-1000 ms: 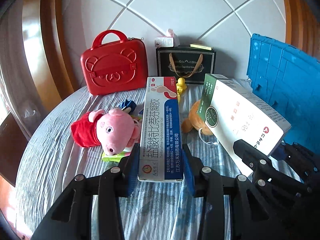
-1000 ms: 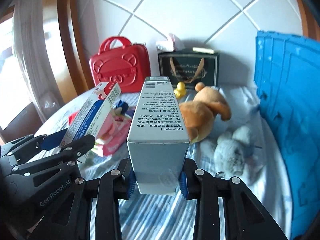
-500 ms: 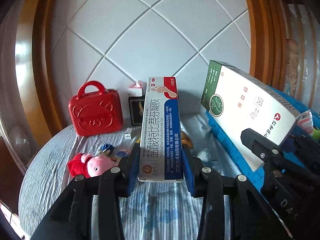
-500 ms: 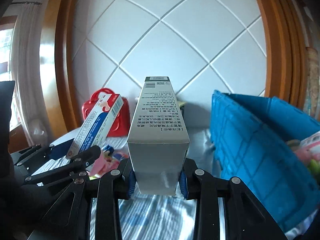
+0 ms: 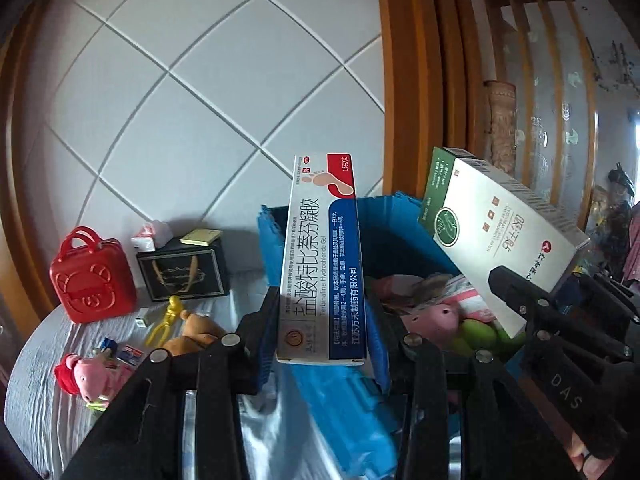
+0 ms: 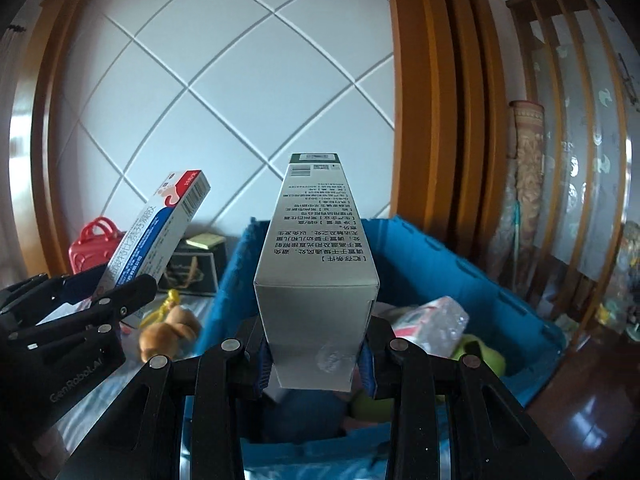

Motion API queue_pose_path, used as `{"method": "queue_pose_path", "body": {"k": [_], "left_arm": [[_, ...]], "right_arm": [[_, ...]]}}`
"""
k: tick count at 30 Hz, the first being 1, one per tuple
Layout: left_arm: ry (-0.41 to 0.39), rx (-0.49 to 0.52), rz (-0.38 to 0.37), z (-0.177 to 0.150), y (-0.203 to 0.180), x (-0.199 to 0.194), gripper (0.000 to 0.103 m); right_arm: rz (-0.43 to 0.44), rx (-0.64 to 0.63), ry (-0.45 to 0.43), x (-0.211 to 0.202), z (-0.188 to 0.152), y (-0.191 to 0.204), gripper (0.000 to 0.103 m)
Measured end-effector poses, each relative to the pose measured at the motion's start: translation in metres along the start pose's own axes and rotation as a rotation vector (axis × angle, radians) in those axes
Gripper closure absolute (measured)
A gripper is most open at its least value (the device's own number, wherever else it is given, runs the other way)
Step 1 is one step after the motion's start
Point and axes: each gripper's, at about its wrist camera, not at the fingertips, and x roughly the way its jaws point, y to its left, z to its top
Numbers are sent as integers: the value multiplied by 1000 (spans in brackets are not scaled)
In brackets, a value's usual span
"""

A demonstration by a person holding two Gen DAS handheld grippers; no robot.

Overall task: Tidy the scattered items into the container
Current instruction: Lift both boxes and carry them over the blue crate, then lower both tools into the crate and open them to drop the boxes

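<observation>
the left gripper is seen clamped on a white, red and blue ointment box, which is held upright between the blue pads. the right gripper is seen clamped on a taller white and green box, gripped near its lower end. both boxes are held above the open blue container, which is set on the striped tablecloth. inside the container a pink plush, a green item and a clear wrapped packet are visible. on the cloth, at about nine o'clock from the container, a brown plush, a yellow toy and a pink pig doll are left lying. at ten o'clock, against the tiled wall, a red case and a black gift bag are stood side by side.
</observation>
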Motion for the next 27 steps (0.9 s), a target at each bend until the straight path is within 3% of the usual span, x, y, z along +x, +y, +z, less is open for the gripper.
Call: {"method": "queue_pose_path", "body": {"k": [7, 16, 24, 27], "left_arm": [[184, 5, 39, -16, -79, 70, 64], [401, -21, 118, -37, -89, 117, 64], [409, 13, 134, -39, -96, 112, 64], [400, 12, 132, -37, -94, 113, 63]], "right_arm": [[61, 9, 133, 50, -31, -75, 70], [143, -51, 229, 87, -43, -83, 69], [198, -45, 288, 92, -46, -85, 66], [184, -34, 258, 83, -47, -89, 51]]}}
